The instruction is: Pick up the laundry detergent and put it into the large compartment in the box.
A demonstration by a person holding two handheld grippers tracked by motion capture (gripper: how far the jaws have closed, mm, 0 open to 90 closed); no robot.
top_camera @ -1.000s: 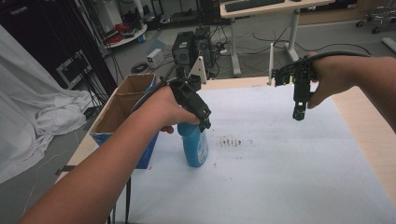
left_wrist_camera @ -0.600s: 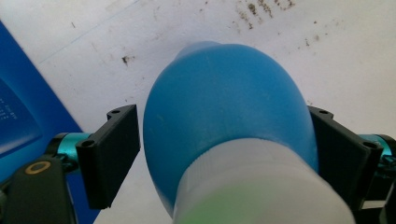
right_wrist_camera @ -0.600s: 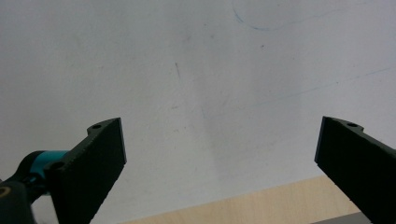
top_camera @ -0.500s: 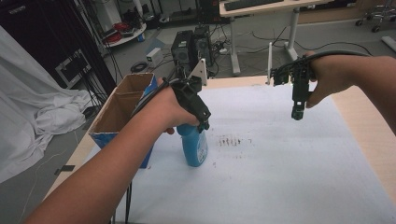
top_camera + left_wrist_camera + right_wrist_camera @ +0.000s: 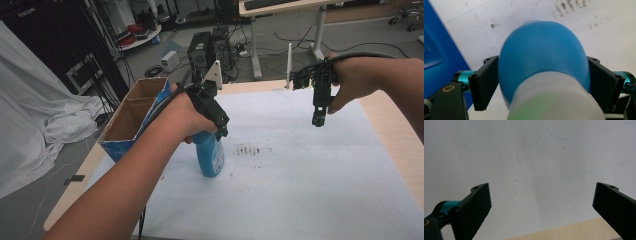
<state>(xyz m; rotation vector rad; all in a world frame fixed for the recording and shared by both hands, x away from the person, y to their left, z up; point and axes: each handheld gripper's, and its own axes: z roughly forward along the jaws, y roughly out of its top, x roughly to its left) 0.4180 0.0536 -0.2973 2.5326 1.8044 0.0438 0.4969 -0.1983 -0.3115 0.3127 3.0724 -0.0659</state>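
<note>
Near the left edge of the table (image 5: 320,165), my left gripper (image 5: 216,116) is clamped on the blue bottle (image 5: 210,155), jaws pressing either side of its rounded blue shoulder below the white-and-green top, as the left gripper view shows (image 5: 544,62). Bottle stands upright, base looks to be on the white sheet, just beside the cardboard box (image 5: 134,119) and close to a patch of dark specks (image 5: 248,149) on the sheet. My guess at the step: grasp made, bottle about to be lifted or aimed at those specks; can't tell if it's a spray head from here, top is blurred. Next move calls for a firm squeeze since the shoulder is round and smooth and could slip, plus a straight lift that keeps clear of the box wall. My right gripper (image 5: 318,116) hangs above the far right of the table, jaws wide apart, nothing between them, pointing down at bare white sheet (image 5: 536,170). Containers: box is open-topped with a divider inside, what I can see of the inside looks empty, bottom is hidden. Bottle is opaque, fill level unknown.
</note>
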